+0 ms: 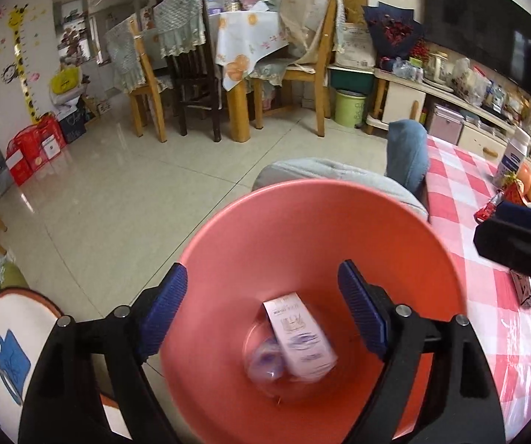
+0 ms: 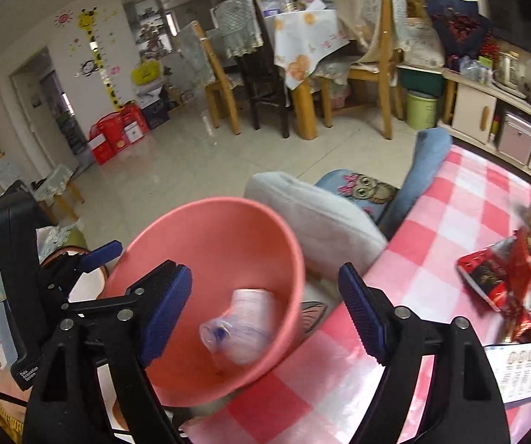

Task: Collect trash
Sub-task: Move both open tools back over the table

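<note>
Both sets of jaws stood wide with nothing between their pads. The left gripper (image 1: 263, 309) hung directly over the pink bin (image 1: 395, 229), so that the trash inside sat framed between its jaws but well below them: a white printed carton (image 1: 302, 336) lying across a crumpled clear plastic bottle (image 1: 265, 360) at the bottom. The right gripper (image 2: 265, 309) stood over the bin's near rim, its left jaw above the opening and its right jaw above the table (image 2: 432, 222); from that view the same two items lay low in the bin, blurred, and apart from the pads.

Judging from this, two pieces were already collected. More seemed left: on the checked table, well to the right of the right jaws, lay a red snack wrapper (image 2: 487, 281) with other crumpled packaging beside it. Whether the printed sheet (image 2: 520, 370) at the table edge counted as trash could not be told.
</note>
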Tool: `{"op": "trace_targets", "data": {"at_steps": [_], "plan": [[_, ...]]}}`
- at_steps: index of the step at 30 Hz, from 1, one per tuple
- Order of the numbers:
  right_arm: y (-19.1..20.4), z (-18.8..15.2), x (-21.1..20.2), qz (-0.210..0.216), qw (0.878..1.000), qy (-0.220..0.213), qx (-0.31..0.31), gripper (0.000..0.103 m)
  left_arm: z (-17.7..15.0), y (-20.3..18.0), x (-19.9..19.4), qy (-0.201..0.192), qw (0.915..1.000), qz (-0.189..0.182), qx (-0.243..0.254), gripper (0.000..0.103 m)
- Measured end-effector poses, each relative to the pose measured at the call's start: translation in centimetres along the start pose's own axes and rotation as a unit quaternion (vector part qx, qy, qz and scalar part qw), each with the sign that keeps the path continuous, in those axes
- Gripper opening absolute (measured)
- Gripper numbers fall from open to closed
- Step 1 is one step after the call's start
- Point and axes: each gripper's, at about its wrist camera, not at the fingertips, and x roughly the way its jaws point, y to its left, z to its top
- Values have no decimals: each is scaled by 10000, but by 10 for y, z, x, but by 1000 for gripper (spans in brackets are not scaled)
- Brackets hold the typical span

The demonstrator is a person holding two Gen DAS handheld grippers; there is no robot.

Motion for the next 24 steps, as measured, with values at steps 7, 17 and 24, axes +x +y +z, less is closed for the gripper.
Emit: {"op": "trace_targets", "data": {"at_steps": [7, 17, 24], "plan": [[-20, -14, -60, -714, 9967, -353, 161, 93, 2, -31, -28, -293, 9979, -288, 493, 86], [-72, -87, -144, -903, 9876, -1011, 795, 94, -26, -97, -91, -673, 9921, -344, 1002, 91], [-122, -124, -187, -1007, 9811, -1374, 917, 96, -31, -142, -136, -970, 9857, -825, 1100, 94]]}}
